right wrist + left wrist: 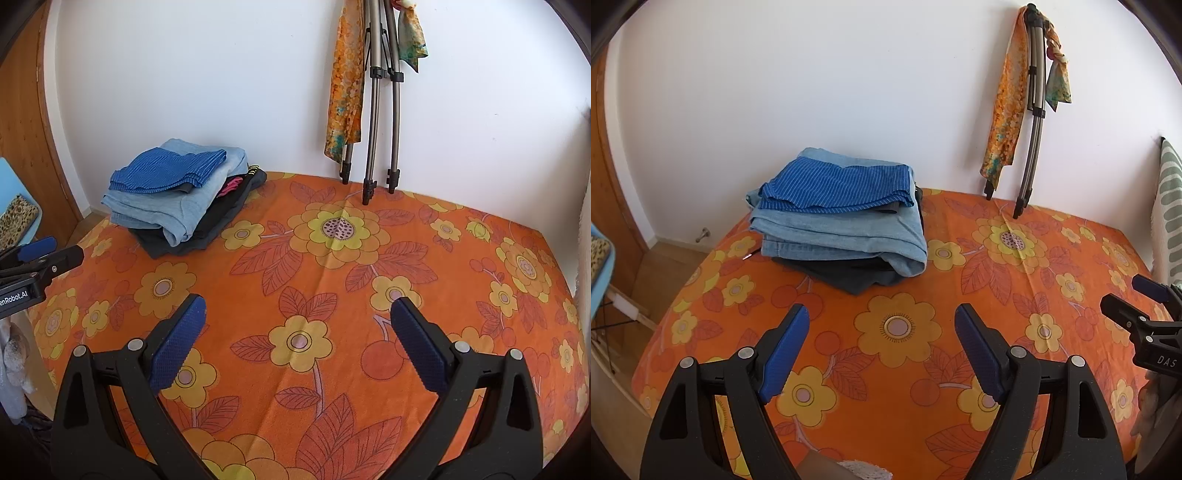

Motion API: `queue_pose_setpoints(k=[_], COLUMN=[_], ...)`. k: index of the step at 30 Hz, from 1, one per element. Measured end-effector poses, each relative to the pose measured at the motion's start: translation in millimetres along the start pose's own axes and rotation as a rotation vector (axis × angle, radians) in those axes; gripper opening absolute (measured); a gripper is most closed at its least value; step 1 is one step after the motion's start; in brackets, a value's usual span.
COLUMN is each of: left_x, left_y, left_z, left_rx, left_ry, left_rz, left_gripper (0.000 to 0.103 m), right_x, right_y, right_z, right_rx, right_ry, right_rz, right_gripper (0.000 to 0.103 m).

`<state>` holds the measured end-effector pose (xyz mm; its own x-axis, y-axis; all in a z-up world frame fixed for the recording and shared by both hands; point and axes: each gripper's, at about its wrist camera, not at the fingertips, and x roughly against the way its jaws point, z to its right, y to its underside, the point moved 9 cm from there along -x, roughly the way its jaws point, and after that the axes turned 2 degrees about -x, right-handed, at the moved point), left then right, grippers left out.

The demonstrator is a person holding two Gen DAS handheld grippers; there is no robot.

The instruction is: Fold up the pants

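A bed (1015,295) under an orange sheet with yellow flowers is filling most of both views, running back to a white wall (812,92). Most of the sheet is lying bare and smooth, with a faint crease running down its middle in the right wrist view.

A tripod (373,129) is leaning against the wall at the far edge of the bed, its feet resting on the sheet, and an orange scarf (345,81) is hanging down its left side.

The pants are sitting in a folded stack (838,218) at the bed's far left corner, close to the wall. A blue striped piece (838,186) is lying on top, light denim (846,236) is lying beneath it, and dark cloth (849,275) is lying at the bottom, touching the sheet. In the right wrist view, a bit of pink is peeking from the stack's right side. Both grippers are well apart from the stack.

The left gripper (881,325) is hanging over the near part of the sheet, its jaws standing wide apart and gripping nothing. The right gripper (297,314) is hovering beside it, likewise spread wide and empty, with only flowered sheet showing between its blue pads (177,343). Each gripper is showing at the edge of the other's view.

A wooden door (26,122) is standing at far left.
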<state>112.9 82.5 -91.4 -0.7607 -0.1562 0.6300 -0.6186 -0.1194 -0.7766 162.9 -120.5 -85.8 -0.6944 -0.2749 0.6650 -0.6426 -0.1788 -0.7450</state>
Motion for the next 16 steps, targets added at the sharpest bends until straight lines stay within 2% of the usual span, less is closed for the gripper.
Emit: queue_pose_setpoints(k=[16], left_x=[1.8], left_y=[-2.8], left_z=[-1.7], left_rx=[-0.011], left_ry=[-0.011], left_rz=[0.024], left_gripper=[0.081], right_x=[-0.4], right_y=[0.3], right_z=[0.6], right_rx=[-0.002], right_ry=[0.0], right_rz=[-0.001], right_gripper=[0.102])
